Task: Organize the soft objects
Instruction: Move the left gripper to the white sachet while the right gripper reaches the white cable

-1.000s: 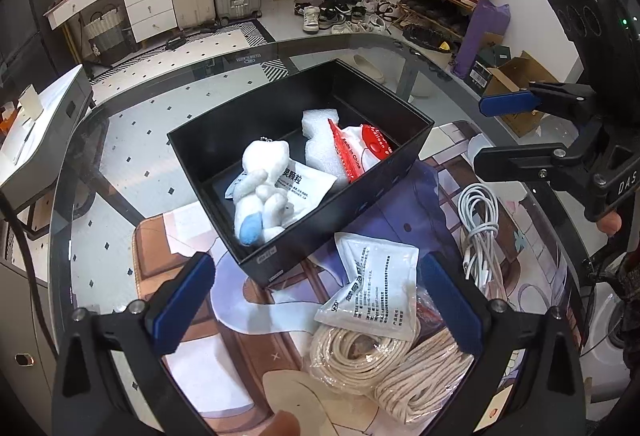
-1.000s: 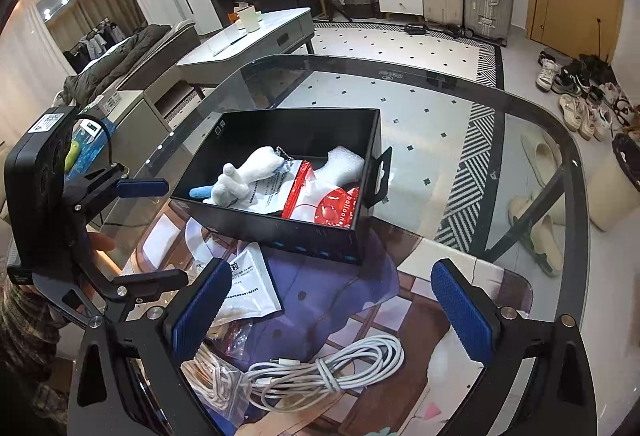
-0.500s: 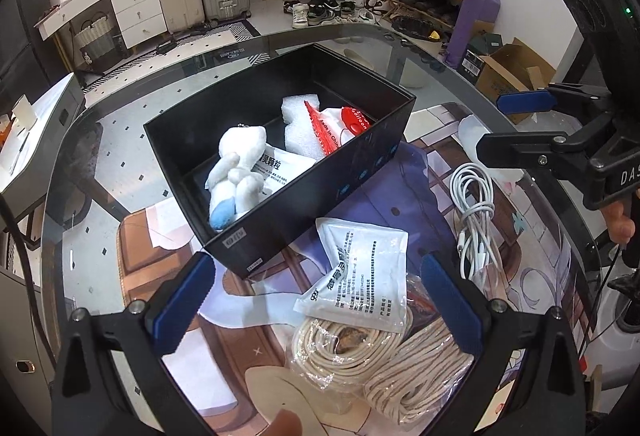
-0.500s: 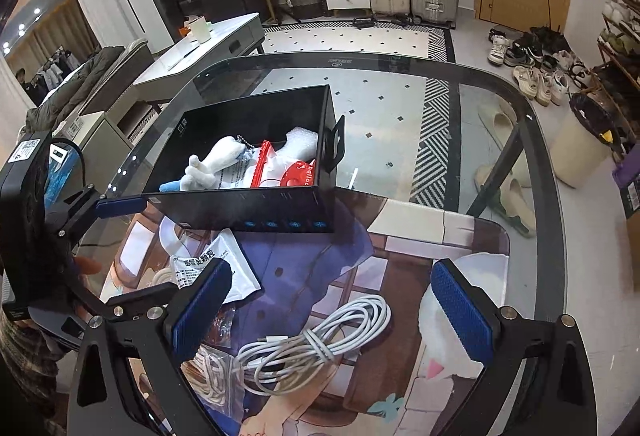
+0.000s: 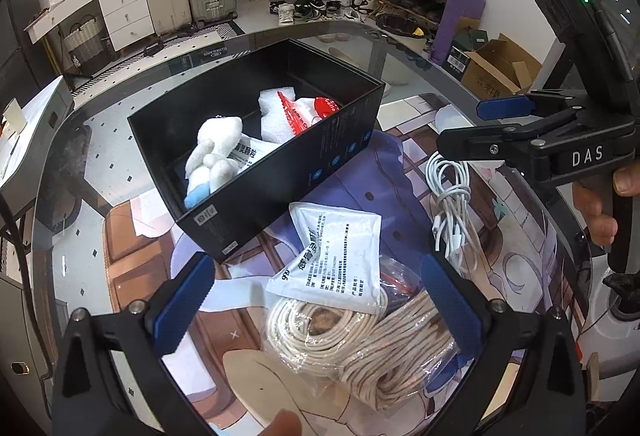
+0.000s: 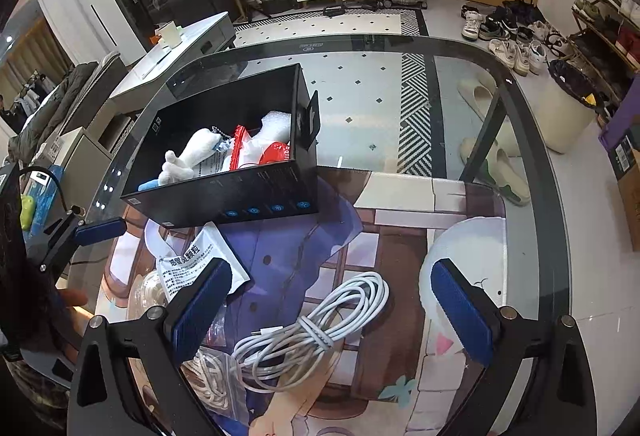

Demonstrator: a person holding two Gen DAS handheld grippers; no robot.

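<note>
we note that over the last second both views have drawn nearer the loose items. the left gripper [image 5: 316, 300], jaws spread and empty, now frames the white sachet [image 5: 332, 256] near the black box [image 5: 280, 172]; the right gripper [image 6: 332, 312], likewise spread and empty, frames the white cable [image 6: 316, 324]. we judge pickups imminent.

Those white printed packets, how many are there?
2. One packet lies on the table outside the black box, partly over the bagged rope. The other packet sits inside the box under the plush toy. More may be hidden beneath.
</note>
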